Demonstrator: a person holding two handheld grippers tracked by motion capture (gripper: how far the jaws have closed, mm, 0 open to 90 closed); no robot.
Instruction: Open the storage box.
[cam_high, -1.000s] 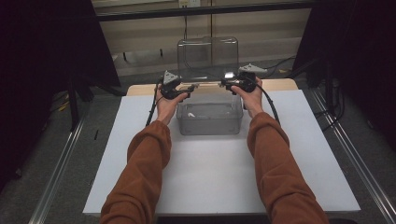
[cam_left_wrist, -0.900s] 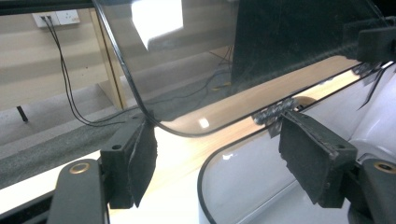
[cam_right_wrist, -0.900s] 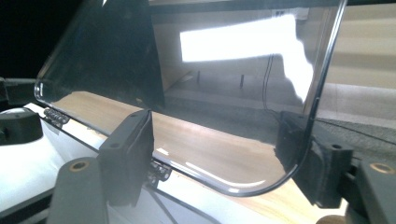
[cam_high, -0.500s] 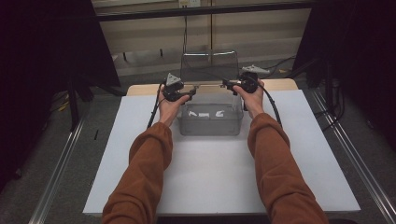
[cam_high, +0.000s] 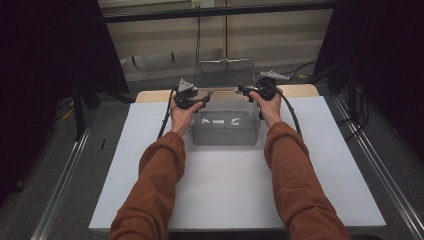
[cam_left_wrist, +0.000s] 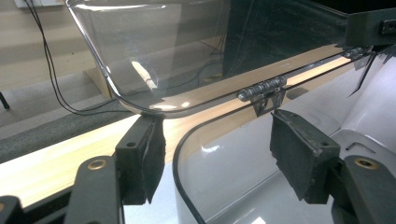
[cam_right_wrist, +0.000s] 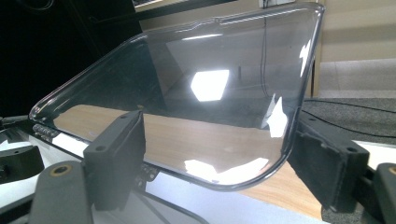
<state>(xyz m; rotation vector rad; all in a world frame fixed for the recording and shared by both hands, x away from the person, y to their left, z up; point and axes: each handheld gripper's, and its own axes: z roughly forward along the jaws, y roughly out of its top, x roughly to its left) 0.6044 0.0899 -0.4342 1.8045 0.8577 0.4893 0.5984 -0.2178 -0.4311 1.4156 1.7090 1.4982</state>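
Item: clear box (cam_high: 226, 127) with hinged lid (cam_high: 223, 75), at 12 o'clock on the white surface (cam_high: 235, 185), toward its far edge. Small white pieces (cam_high: 218, 121) lie inside; what they are is too small to tell.

Lid: raised, near upright, leaning slightly back on two hinges (cam_left_wrist: 262, 88) along the rear rim.

Left gripper (cam_high: 201, 101): at the box's rear left corner, 10 o'clock of the box. Jaws part open, just been closing; the lid's lower corner sits above and between them, near the left pad, no pad seen pressing. Holds nothing.

Right gripper (cam_high: 243, 90): at the rear right corner, 2 o'clock of the box. Jaws well apart, having just been opening; the lid's corner lies between them, its edge close to one pad, contact not clear. Holds nothing, as far as can be told.

Risks, as judged:
- Lid unsupported: if it is short of its balance point, it may drop shut toward 6 o'clock, onto the jaws or the rim
- Pushed further back toward 12 o'clock, it could strain the hinges or tip the light box
- Left jaws closing askew on the curved corner may slip off the smooth plastic
- A nudge at either corner could slide the box on the surface
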